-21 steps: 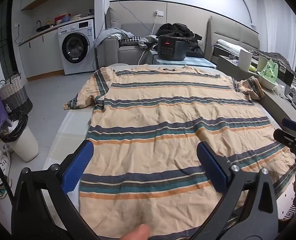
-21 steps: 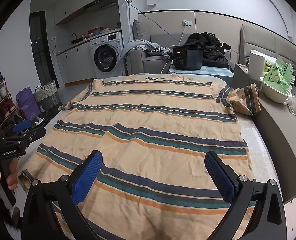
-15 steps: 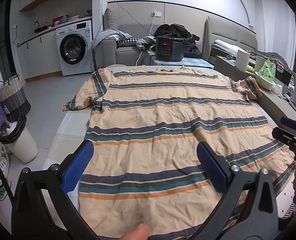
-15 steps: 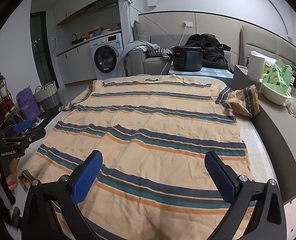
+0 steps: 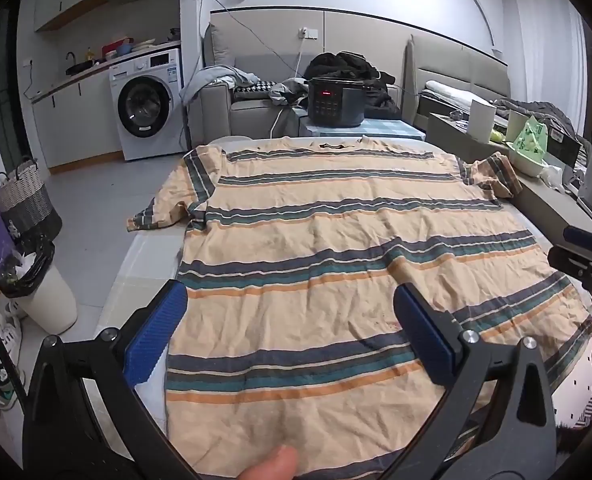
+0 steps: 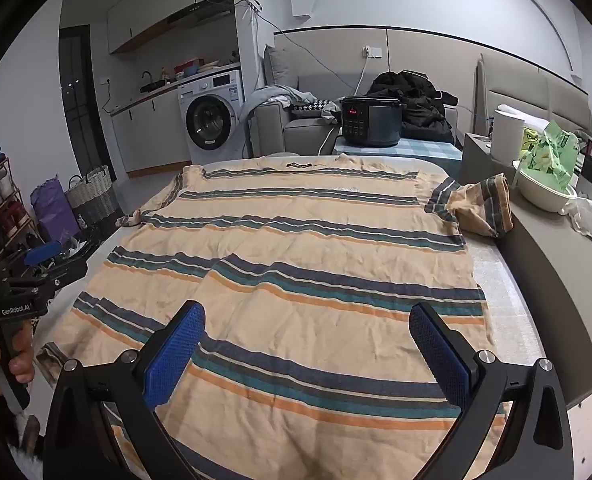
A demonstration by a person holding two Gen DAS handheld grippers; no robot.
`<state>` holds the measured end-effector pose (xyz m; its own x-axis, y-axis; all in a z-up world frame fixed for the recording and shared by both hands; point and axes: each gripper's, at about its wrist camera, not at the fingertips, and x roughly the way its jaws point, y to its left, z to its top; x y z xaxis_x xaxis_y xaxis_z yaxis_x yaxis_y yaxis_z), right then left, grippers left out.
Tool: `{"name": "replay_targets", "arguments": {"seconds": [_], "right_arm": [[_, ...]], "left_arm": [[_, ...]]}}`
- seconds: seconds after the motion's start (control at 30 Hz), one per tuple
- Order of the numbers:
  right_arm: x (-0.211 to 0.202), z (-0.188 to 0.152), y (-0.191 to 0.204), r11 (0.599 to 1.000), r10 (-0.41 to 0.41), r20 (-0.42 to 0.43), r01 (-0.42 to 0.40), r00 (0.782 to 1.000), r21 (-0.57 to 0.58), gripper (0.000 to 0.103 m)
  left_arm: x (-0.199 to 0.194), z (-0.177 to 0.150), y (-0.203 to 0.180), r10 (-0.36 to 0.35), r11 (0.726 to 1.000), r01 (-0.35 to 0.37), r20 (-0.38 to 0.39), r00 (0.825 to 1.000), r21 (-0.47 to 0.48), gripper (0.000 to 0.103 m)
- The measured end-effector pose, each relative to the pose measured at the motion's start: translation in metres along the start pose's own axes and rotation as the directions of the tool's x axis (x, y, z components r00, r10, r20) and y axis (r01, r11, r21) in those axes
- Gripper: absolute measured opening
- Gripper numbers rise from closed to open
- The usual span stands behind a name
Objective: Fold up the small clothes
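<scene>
A peach T-shirt (image 5: 328, 240) (image 6: 296, 256) with blue, teal and orange stripes lies spread flat over a white table, collar at the far end. Its left sleeve (image 5: 168, 204) hangs off the table's left edge; its right sleeve (image 6: 480, 208) is bunched at the right edge. My left gripper (image 5: 290, 332) hovers open above the shirt's near hem, nothing between its blue pads. My right gripper (image 6: 308, 352) hovers open over the hem on the right side, also with nothing in it. Each gripper shows at the other view's edge, held by a hand.
A grey counter (image 6: 556, 264) with a white bowl (image 6: 544, 192) borders the table's right side. A black cooker (image 5: 336, 102) stands beyond the collar. A washing machine (image 5: 148, 108), baskets (image 5: 24, 200) and a white bin (image 5: 44, 292) stand on the floor at left.
Both views have shifted slightly, with the room sliding a little across the frame. The shirt lies as before and both grippers stay open.
</scene>
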<state>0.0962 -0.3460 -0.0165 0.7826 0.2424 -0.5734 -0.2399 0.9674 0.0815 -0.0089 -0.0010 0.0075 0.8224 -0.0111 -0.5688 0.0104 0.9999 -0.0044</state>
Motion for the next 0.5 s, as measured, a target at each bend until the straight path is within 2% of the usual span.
{"name": "replay_targets", "arguments": {"seconds": [0.5], "right_arm": [[-0.0014, 0.0018, 0.0036, 1.0, 0.002, 0.002, -0.002, 1.0, -0.007, 0.103]], "left_arm": [[0.0008, -0.0003, 0.0092, -0.015, 0.999, 0.014, -0.02, 1.0, -0.032, 0.102]]}}
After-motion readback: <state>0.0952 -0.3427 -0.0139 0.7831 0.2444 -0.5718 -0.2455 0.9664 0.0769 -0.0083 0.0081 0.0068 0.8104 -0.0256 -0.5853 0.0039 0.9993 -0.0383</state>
